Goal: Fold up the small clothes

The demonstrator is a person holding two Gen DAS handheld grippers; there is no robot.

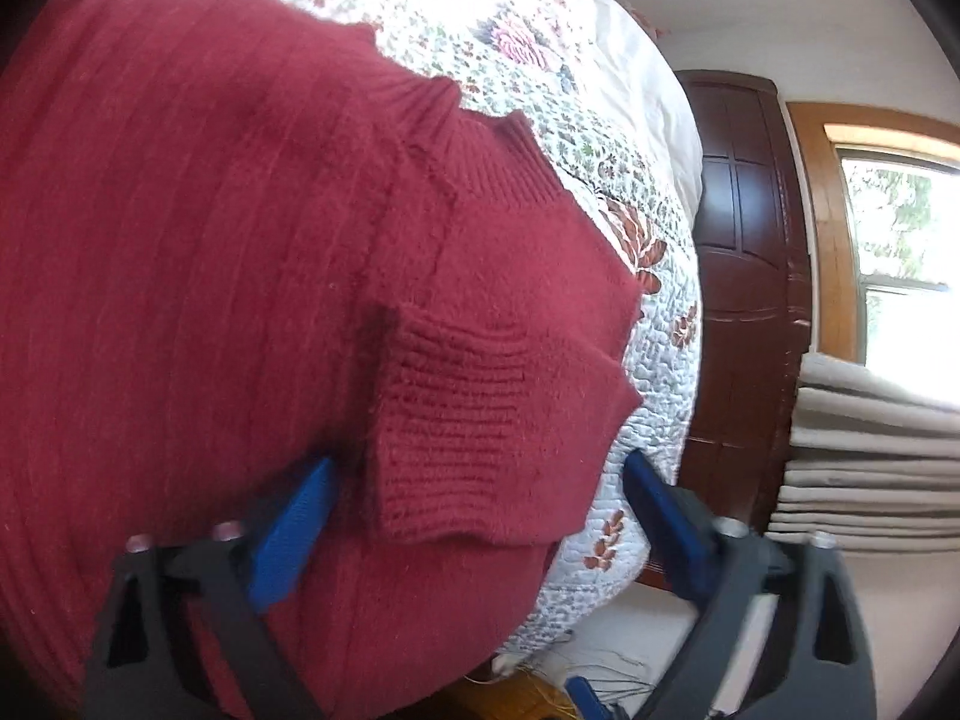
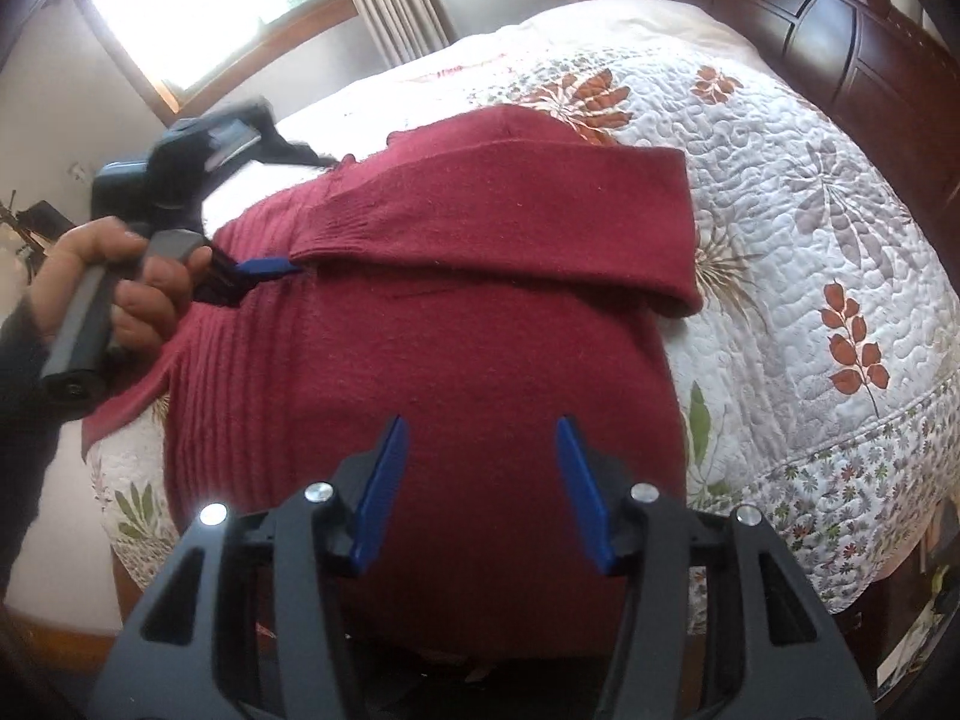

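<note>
Our left gripper (image 1: 474, 492) sits spread wide at the ribbed cuff (image 1: 474, 420) of the red sweater (image 2: 456, 360), gripping nothing; we judge the sleeve (image 2: 510, 228) was laid across the body to narrow it. Our right gripper (image 2: 483, 486) hangs parted over the hem area. The sweater lies on the quilted bed (image 2: 810, 300), with bare quilt rightward for folding.

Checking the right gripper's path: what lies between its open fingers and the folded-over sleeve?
Only flat sweater body lies between the right gripper and the sleeve, seen in the right wrist view.
</note>
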